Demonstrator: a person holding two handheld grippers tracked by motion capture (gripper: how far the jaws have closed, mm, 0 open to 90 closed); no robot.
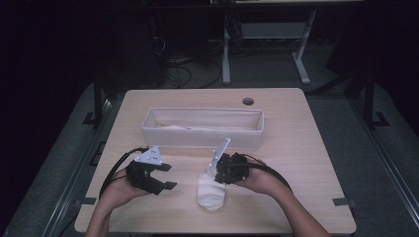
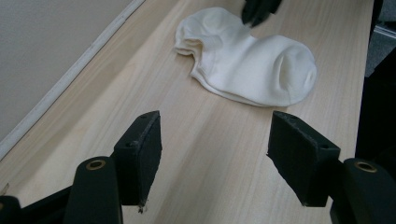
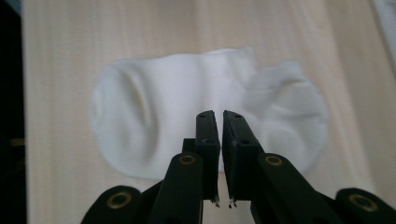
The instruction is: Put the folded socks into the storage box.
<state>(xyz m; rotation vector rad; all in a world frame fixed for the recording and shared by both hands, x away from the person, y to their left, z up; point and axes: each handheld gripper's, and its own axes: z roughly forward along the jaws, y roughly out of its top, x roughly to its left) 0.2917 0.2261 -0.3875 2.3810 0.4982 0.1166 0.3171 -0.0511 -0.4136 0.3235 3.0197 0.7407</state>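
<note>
Sock (image 1: 211, 193) lies near-far, directly under right tongs (image 1: 218, 174), nearly closed, empty. Left tongs (image 1: 167, 175) wide, left of sock.

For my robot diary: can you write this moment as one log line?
left gripper: open, idle | right gripper: shut, above white sock | sock: flat on table | fabric bin: behind

Each black tool (image 1: 165, 177) has square pads, brass-coloured pivot screws, a trailing black cable and a grey three-cornered plate (image 1: 149, 156); forearms are unsleeved.
</note>
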